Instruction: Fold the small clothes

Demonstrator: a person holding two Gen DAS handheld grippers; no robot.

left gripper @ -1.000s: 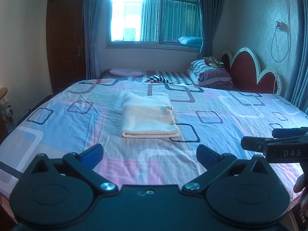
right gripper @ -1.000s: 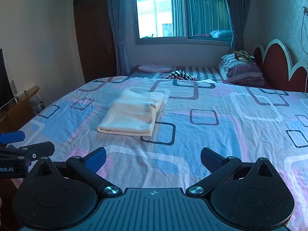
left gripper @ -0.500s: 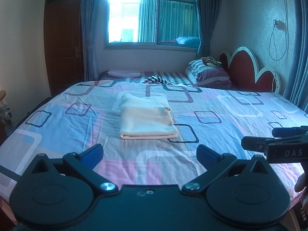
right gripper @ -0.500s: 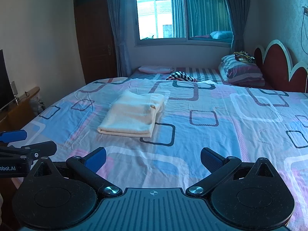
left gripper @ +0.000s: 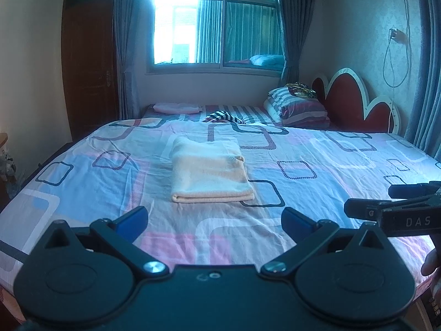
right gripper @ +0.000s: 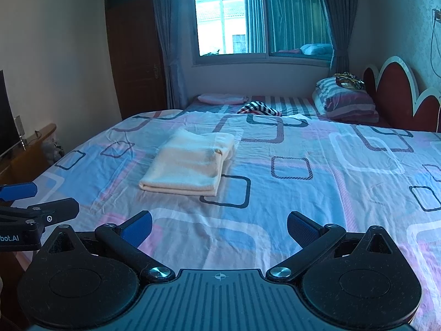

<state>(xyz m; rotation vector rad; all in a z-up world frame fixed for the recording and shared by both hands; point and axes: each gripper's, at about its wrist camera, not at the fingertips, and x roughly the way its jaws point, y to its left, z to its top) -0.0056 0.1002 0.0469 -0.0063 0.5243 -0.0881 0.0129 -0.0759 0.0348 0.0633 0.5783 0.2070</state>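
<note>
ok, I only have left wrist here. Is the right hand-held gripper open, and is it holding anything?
Observer: Open and empty. In the right wrist view the right hand-held gripper has its jaws wide apart, with only the bed showing between them. It is short of the folded cloth.
Operator: Anything left of the bed that I can't see?
Observer: Yes, a dark screen stands on a wooden cabinet at the left edge of that view.
</note>
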